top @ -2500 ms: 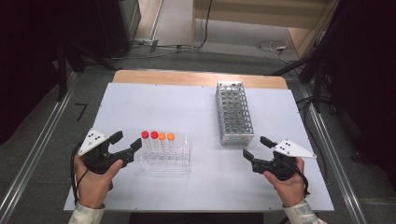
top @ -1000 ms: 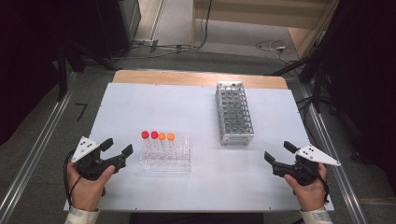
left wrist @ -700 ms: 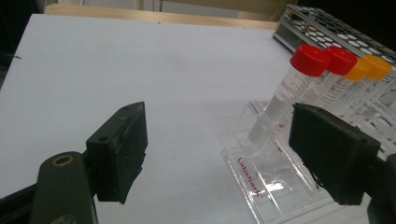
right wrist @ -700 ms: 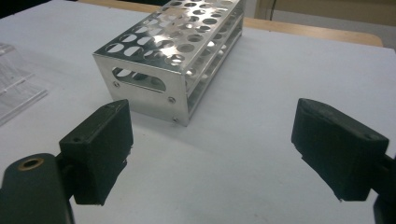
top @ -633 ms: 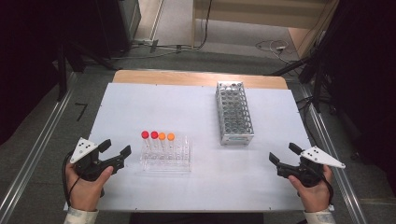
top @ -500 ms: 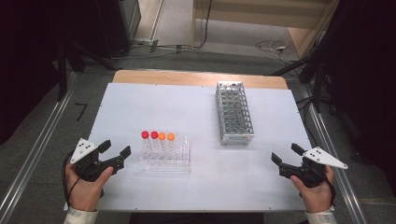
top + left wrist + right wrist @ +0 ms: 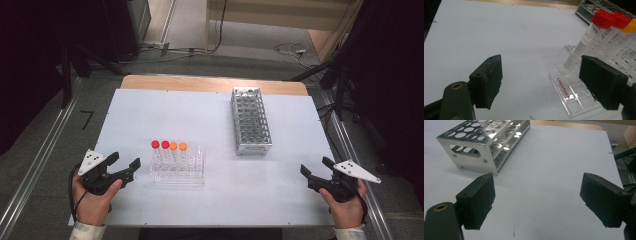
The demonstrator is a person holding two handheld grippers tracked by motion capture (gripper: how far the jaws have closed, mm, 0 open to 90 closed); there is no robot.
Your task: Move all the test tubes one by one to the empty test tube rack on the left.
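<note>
The left tool (image 7: 126,167) stands with its jaws spread and nothing between them, hovering low over the table (image 7: 215,115) just beside the near-left end of the clear plastic tube rack (image 7: 178,167); in the left gripper view its right pad sits in front of the rack's base, apart from it, which suggests it is lined up to come in on the end tube rather than already gripping. That rack holds four capped tubes in a row, two red-capped tubes (image 7: 160,145) toward the left and two orange-capped tubes (image 7: 178,146) beside them, leaning slightly in their slots so the caps stand free for a sideways pinch. The left hand (image 7: 92,197) wraps the tool's body from below, forearm coming in from the table's near edge, tool pointing right and slightly away. The right tool (image 7: 314,171) is likewise spread and empty, held near the table's right front corner, well apart from both racks; its view looks across bare table toward the empty metal tube rack (image 7: 250,120), which lies lengthwise toward the far edge, probably the destination for the tubes. The right hand (image 7: 345,205) grips from beneath, tool aimed left and away, seemingly parked clear while the left side works.
</note>
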